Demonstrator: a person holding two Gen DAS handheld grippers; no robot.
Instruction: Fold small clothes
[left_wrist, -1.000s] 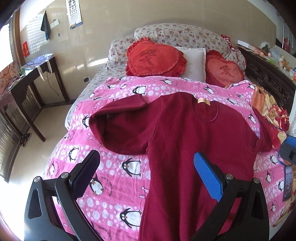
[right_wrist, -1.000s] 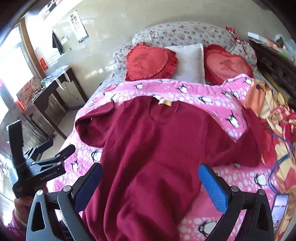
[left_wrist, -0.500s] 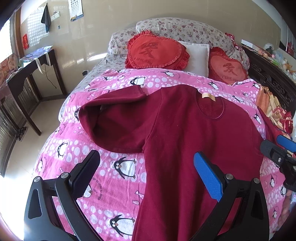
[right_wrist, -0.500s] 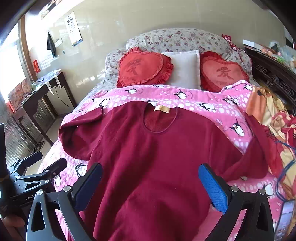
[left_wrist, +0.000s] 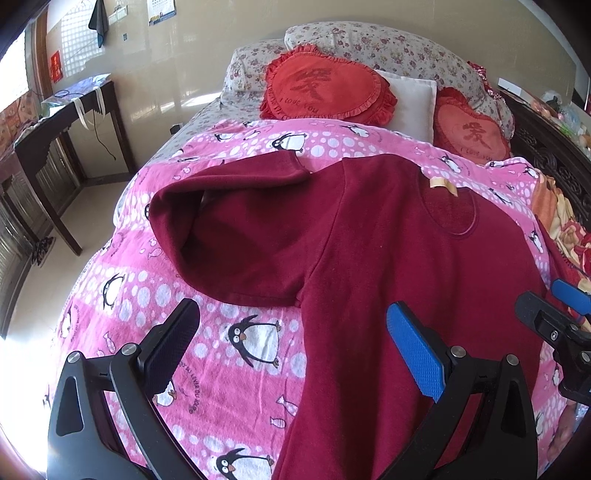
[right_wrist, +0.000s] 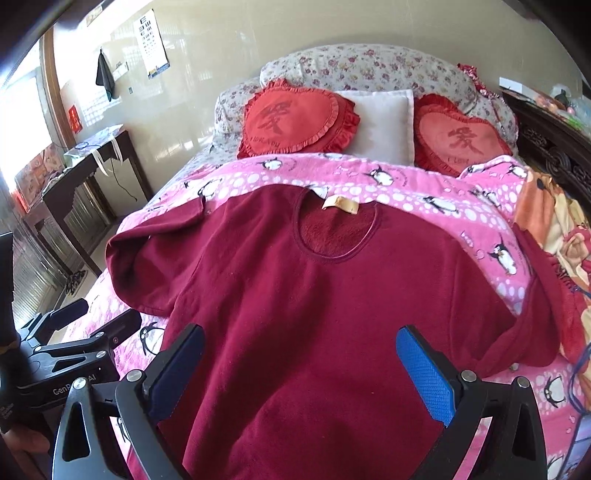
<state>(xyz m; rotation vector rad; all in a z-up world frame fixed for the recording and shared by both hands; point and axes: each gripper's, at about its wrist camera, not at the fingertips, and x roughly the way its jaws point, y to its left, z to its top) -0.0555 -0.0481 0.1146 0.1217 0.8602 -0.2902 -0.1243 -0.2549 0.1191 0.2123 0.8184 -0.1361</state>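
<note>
Dark red fleece top (right_wrist: 317, 306) lies face up on a pink penguin-print blanket (left_wrist: 229, 354) on the bed, neck label toward the pillows. Its left sleeve (left_wrist: 236, 236) is bent back on itself; the right sleeve (right_wrist: 532, 332) trails toward an orange patterned cloth (right_wrist: 554, 221). Left gripper (left_wrist: 291, 350) hovers wide open and empty over the top's left side seam. Right gripper (right_wrist: 303, 365) hovers wide open and empty above the chest. Two red heart cushions (right_wrist: 295, 118) and a white pillow (right_wrist: 384, 125) sit beyond the blanket's far edge
</note>
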